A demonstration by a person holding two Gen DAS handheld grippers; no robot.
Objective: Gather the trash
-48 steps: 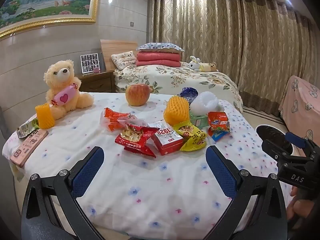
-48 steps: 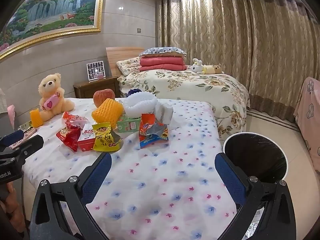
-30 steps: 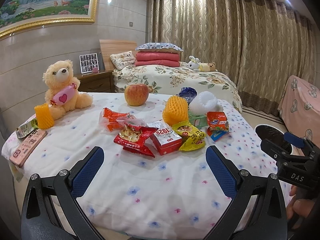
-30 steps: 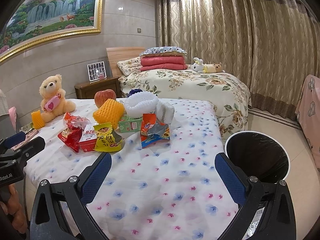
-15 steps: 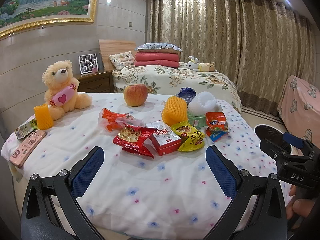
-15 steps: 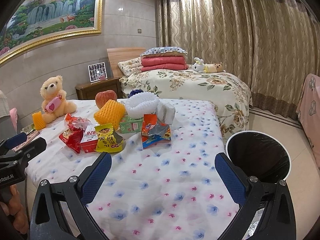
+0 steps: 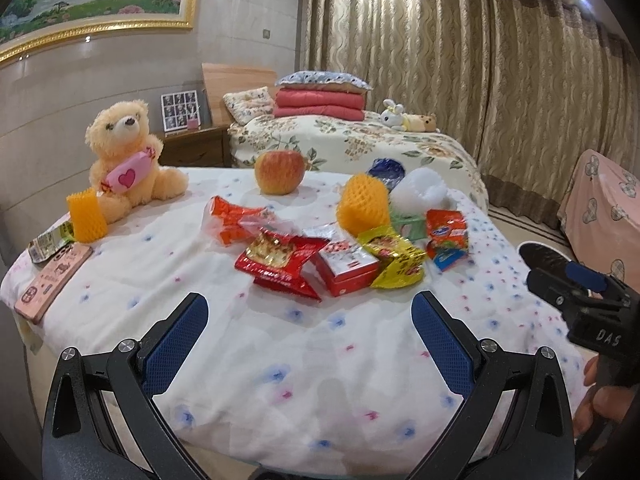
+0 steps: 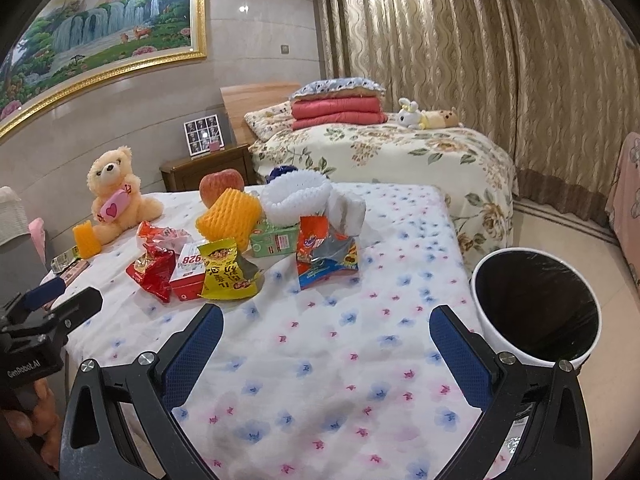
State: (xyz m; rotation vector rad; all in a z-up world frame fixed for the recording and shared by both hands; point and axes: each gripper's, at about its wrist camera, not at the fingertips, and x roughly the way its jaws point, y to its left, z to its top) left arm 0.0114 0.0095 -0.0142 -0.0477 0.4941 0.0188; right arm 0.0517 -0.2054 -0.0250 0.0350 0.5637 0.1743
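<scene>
1. Barely shifted since the earlier frames: both views sit a touch nearer the pile, nothing lifted, nothing dropped.
2. Left gripper [image 7: 308, 336] and right gripper [image 8: 326, 344] both hovering above the near edge of the bed [image 8: 360, 360], jaws spread wide on each, holding nothing.
3. Trash heaped mid-bed, well apart from both grippers: red snack bag [image 7: 280, 260], red box [image 7: 344, 266], yellow wrapper [image 8: 228, 270], orange-and-blue wrapper [image 8: 326, 254], green carton [image 8: 274, 240], orange foam net [image 8: 228, 214], white foam net [image 8: 296, 198].
4. Bin [image 8: 536, 308] standing on the floor just beside the bed's right edge, black liner open.
5. Risks, as judged:
   - Pinching the soft floral sheet along with a flat wrapper, dragging the cloth and toppling the heap.
   - Catching two overlapping packets at once, then losing one short of the bin.
   - Slick foil sliding out of the pads if gripped by a corner only.
   - Crushing a springy foam net so it pops free.
   - Mistaking the apple [image 7: 279, 171] or teddy bear [image 7: 128, 152] for rubbish; likely keepers.
   - Clipping one gripper with the other when both reach inward.
</scene>
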